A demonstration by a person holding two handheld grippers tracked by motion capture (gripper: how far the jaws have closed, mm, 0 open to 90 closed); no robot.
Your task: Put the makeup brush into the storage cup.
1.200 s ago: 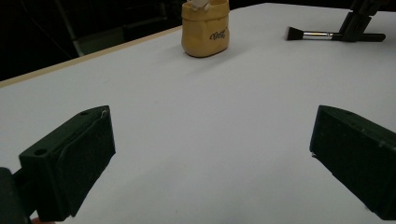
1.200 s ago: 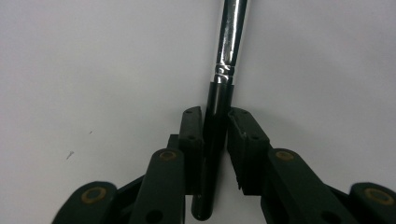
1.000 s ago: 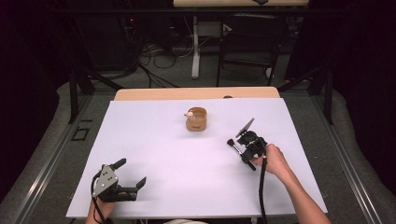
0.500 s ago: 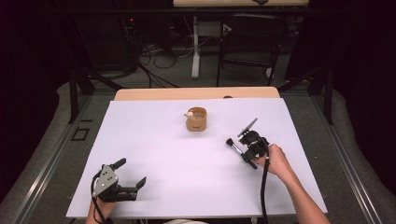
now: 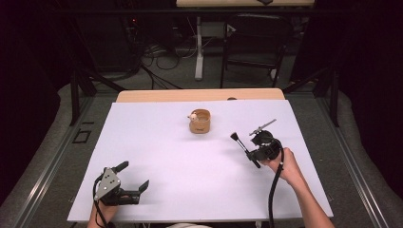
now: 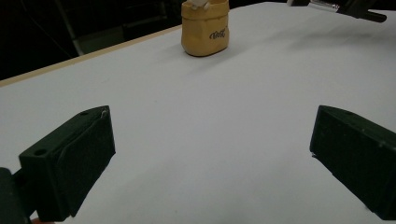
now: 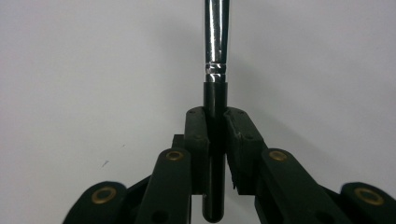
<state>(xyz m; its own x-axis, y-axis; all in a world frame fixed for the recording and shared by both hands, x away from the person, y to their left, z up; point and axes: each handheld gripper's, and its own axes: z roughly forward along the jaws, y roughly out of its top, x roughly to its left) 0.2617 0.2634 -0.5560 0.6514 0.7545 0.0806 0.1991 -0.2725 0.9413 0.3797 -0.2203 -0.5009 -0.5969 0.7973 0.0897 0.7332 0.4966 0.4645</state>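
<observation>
Right hand-held gripper (image 7: pixel 215 126) clamps the black-handled makeup brush (image 5: pixel 241 144) near the white desk's (image 5: pixel 166 156) right edge; left hand-held gripper (image 5: pixel 134 176) sits jaws apart, front-left corner.

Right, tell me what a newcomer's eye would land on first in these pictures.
First, the right gripper at the table's right side, shut on a black brush whose bristle head points left toward the middle. Next, the tan pot standing alone near the far middle of the white table, something pale poking from its rim. Last, the left gripper at the near left corner, jaws wide open and holding nothing.
</observation>
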